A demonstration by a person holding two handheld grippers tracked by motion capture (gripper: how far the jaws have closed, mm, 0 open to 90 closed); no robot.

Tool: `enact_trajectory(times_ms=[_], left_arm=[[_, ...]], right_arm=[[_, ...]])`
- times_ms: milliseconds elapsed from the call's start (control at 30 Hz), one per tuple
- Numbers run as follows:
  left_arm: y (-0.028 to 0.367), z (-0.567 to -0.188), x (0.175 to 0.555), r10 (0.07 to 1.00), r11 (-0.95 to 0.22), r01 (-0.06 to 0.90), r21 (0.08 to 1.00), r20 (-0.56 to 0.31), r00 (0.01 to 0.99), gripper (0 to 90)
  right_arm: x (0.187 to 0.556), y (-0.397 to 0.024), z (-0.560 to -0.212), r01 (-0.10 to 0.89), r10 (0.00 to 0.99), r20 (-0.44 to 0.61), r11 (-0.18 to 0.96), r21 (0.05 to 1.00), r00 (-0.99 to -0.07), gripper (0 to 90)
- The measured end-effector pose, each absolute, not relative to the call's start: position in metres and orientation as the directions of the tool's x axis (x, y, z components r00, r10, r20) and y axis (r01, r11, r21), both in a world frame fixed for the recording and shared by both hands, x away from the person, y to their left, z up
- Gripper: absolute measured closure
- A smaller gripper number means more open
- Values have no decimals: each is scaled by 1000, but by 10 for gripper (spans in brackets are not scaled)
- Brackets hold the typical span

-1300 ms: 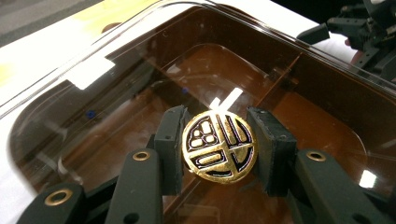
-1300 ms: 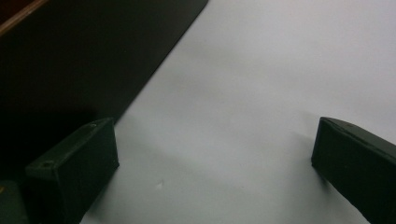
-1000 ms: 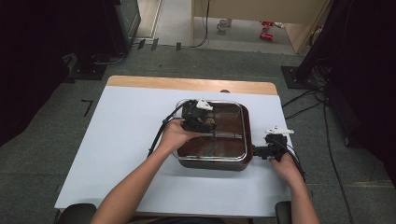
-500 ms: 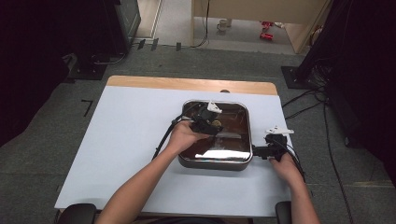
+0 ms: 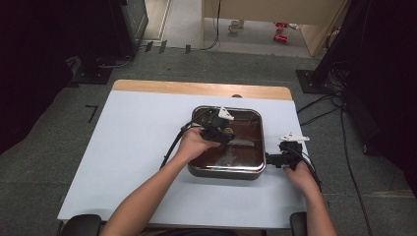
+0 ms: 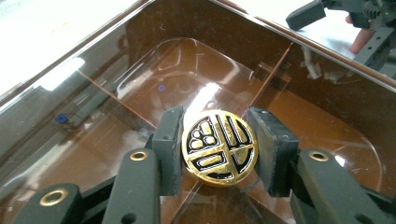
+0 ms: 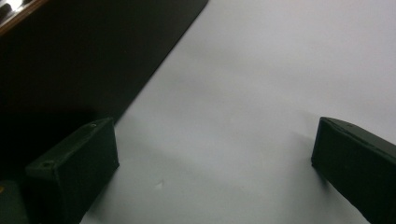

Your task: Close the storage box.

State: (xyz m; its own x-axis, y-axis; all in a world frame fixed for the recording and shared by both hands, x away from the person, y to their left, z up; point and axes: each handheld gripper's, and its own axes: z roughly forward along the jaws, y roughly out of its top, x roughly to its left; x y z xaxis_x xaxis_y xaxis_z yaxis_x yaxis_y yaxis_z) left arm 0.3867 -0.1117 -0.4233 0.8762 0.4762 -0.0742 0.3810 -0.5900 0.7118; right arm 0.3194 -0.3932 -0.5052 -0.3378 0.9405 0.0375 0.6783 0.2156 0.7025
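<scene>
A square metal pan point(image 5: 223, 171) sits right of centre on the white table, covered by a brown glass lid point(image 5: 246, 147). In the left gripper view the lid point(image 6: 140, 84) carries a round gold-and-black knob point(image 6: 219, 148) at its centre. My left gripper point(image 6: 219, 145) is shut on that knob, one pad against each side. From above, the left gripper point(image 5: 219, 129) hangs over the lid's left half. My right gripper point(image 5: 275, 158) lies low on the table at the pan's right wall, pointing at it. Its jaws point(image 7: 212, 168) stand wide open over bare white table, with the dark pan wall point(image 7: 93, 56) beside them.
The white table top point(image 5: 133, 147) has broad free room left of the pan and a narrower strip in front. A wooden strip point(image 5: 196, 88) runs along the far edge. Cables trail from both grippers. Dark stands and floor cables surround the table.
My left gripper has shifted a little to the right over the lid, onto the knob. The right hand and the pan have stayed in place.
</scene>
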Motion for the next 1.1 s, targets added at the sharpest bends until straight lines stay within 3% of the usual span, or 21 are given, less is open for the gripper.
enact_trajectory(times_ms=[133,667,1100], left_arm=[[-109,-423,390,485,-562,411,718,-116,867,511],[-81,-396,383,478,-537,379,754,-99,873,333],[-42,-384,371,500,-521,379,765,-87,862,301]], right_arm=[[319,-393,-505,678,940,37,216,702,-338,1],[319,-393,-505,677,940,37,216,703,-338,1],[319,-393,-505,677,940,37,216,703,-338,1]])
